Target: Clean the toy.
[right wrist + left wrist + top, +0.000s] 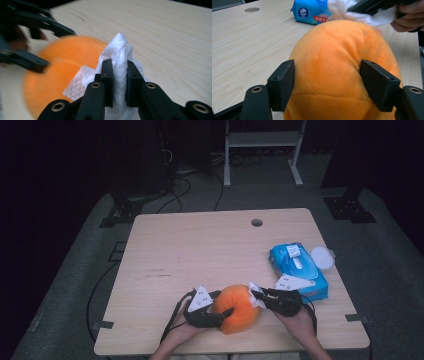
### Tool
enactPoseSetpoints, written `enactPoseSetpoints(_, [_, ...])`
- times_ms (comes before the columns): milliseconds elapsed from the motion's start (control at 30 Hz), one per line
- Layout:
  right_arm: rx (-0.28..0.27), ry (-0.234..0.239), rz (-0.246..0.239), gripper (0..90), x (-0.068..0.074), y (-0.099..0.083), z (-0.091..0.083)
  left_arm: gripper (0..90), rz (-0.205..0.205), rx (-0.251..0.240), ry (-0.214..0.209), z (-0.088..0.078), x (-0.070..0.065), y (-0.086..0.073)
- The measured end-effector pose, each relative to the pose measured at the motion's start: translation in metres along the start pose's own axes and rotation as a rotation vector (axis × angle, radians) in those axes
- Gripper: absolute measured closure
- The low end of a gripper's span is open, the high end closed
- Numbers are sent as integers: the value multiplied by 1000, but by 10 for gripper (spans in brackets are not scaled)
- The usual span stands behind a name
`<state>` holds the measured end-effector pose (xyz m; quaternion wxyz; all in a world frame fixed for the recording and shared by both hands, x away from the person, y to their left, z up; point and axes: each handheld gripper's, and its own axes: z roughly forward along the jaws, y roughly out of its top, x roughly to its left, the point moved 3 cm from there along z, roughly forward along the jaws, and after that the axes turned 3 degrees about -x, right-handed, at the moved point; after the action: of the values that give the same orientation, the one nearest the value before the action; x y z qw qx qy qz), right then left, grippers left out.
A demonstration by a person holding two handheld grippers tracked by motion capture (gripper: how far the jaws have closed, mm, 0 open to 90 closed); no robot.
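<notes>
Wiping was the step in hand: left gripper [223,314] had jaws pressed on orange plush toy [236,307] near tabletop [200,250] front edge; right gripper [256,294] jaws were clamped on white wipe [119,53], touching toy's top. Next probably rubbing w/ wipe across plush. Wipes pack [298,268] sat just right; plenty of room left & beyond.

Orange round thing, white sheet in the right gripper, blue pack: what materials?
Round orange plush toy: soft short-pile fabric, matte, dented where the fingers press.
Crumpled white wipe: likely nonwoven tissue, with an embossed dot pattern.
Blue rectangular wipes pack: glossy plastic film, apparently.
</notes>
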<state>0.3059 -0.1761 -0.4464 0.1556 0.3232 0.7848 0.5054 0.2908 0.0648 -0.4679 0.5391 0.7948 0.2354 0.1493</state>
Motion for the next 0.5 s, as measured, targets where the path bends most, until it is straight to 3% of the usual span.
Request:
enactPoseSetpoints(100, [8,-7,37,790,-6,-3,1,295,-1,0,-3,0,0,0])
enactPoseSetpoints(133, [-1,-7,28,790,-4,-1,0,295,0,0,-6,0,0,0])
enactPoseSetpoints(267, [-75,72,22,788,11,15,-5,295,0,-4,-6,1,-1,0])
enactPoseSetpoints(333, [-57,70,-3,788,14,14,-2,295,3,-3,-5,1,-1,0])
enactPoseSetpoints(400, [-40,72,17,788,12,7,2,284,-5,-7,-6,2,-1,2])
enactPoseSetpoints(500, [-34,77,31,788,11,4,4,176,-37,-24,-14,2,2,8])
